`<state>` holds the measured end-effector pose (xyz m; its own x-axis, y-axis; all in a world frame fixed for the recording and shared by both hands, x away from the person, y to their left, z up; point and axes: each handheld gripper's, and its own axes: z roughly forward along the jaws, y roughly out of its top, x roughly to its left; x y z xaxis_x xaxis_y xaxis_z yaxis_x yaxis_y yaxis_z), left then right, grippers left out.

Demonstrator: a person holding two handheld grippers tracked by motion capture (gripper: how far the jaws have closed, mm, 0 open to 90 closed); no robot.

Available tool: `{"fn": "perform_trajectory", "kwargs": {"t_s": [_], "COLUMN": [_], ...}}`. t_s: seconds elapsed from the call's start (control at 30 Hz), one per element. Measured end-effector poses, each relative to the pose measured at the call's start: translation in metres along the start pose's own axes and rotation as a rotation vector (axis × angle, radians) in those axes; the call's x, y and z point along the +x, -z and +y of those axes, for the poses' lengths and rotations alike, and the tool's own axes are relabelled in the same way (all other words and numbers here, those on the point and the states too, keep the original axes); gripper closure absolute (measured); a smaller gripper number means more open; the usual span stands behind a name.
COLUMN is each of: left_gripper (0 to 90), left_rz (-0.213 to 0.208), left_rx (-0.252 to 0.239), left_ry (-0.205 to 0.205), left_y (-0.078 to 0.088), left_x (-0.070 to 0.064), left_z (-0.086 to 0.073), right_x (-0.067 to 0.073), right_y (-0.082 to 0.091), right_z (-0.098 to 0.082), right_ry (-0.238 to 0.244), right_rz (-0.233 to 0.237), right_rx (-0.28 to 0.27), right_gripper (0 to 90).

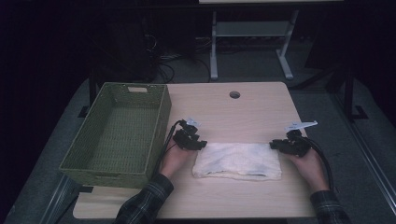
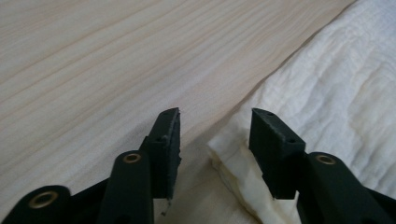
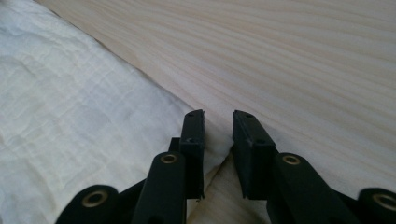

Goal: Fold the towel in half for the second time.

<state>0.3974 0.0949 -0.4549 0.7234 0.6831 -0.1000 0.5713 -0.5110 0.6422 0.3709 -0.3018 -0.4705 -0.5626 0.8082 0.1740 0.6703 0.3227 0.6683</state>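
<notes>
From the high view, a folded white cloth (image 1: 238, 161) lies on a pale wooden worktop (image 1: 233, 116), near its front edge and about midway across. A person in plaid sleeves holds the left tongs (image 1: 198, 143) at the cloth's left end and the right tongs (image 1: 275, 145) at its right end, one hand at each short side. A green woven basket (image 1: 116, 133) stands at the worktop's left side, just beside the left hand. A round hole (image 1: 235, 94) sits near the worktop's far edge, and a white metal frame (image 1: 252, 42) stands on the dark floor beyond.

In the left gripper view, the left tongs (image 2: 215, 135) are spread, with a corner of the cloth (image 2: 327, 93) lying between the two black jaws. The right-hand jaw rests against the folded layers; the other stands over bare wood (image 2: 116, 60), clear of the fabric.

In the right gripper view, the right tongs (image 3: 218, 140) stand apart by a narrow gap, with the tip of a corner of the cloth (image 3: 79, 107) reaching into the gap. The left-hand jaw lies over the fabric, the other over bare wood (image 3: 289, 60). Neither pair is pinching the cloth.
</notes>
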Motion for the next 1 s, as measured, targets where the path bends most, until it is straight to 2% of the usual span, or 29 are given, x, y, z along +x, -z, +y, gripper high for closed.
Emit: {"fn": "perform_trajectory", "kwargs": {"t_s": [0.1, 0.17, 0.23, 0.3, 0.33, 0.4, 0.53, 0.63, 0.83, 0.9, 1.0], "left_gripper": [61.7, 70.0, 77.6, 84.0, 84.8, 85.6, 86.1, 86.1, 86.1, 86.0, 86.0], "left_rz": [-0.002, -0.008, -0.016, -0.001, -0.001, 0.011, 0.016, 0.03, 0.061, 0.061, 0.05], "left_rx": [0.013, 0.034, 0.032, 0.034, 0.034, 0.003, -0.041, -0.082, -0.164, -0.153, -0.155], "left_ry": [-0.018, -0.039, -0.044, -0.053, -0.053, -0.046, -0.039, -0.055, -0.056, -0.073, -0.075], "left_y": [-0.003, -0.005, -0.006, -0.005, -0.005, 0.0, 0.01, 0.019, 0.034, 0.037, 0.04], "left_x": [-0.001, -0.002, -0.003, -0.005, -0.005, -0.005, -0.006, -0.008, -0.011, -0.013, -0.016], "left_z": [0.0, 0.0, 0.0, 0.001, 0.001, 0.002, 0.004, 0.008, 0.017, 0.016, 0.011], "right_x": [0.0, 0.001, 0.001, 0.001, 0.001, 0.001, 0.0, 0.0, -0.004, -0.002, 0.0], "right_y": [0.0, 0.0, 0.0, 0.0, 0.0, 0.002, 0.011, 0.019, 0.034, 0.034, 0.034], "right_z": [0.0, 0.0, 0.0, 0.0, 0.0, 0.0, 0.003, 0.005, 0.018, 0.018, 0.013], "right_ry": [0.001, 0.002, 0.005, 0.008, 0.008, 0.017, 0.022, 0.046, 0.046, 0.046, 0.065], "right_rz": [0.013, 0.017, 0.021, 0.02, 0.017, -0.001, -0.007, -0.021, -0.022, -0.021, -0.013], "right_rx": [0.003, 0.005, 0.005, 0.004, 0.005, -0.002, -0.055, -0.096, -0.166, -0.169, -0.147], "right_gripper": [79.9, 82.7, 84.2, 85.2, 85.5, 85.8, 86.2, 86.4, 86.5, 86.5, 86.5]}}
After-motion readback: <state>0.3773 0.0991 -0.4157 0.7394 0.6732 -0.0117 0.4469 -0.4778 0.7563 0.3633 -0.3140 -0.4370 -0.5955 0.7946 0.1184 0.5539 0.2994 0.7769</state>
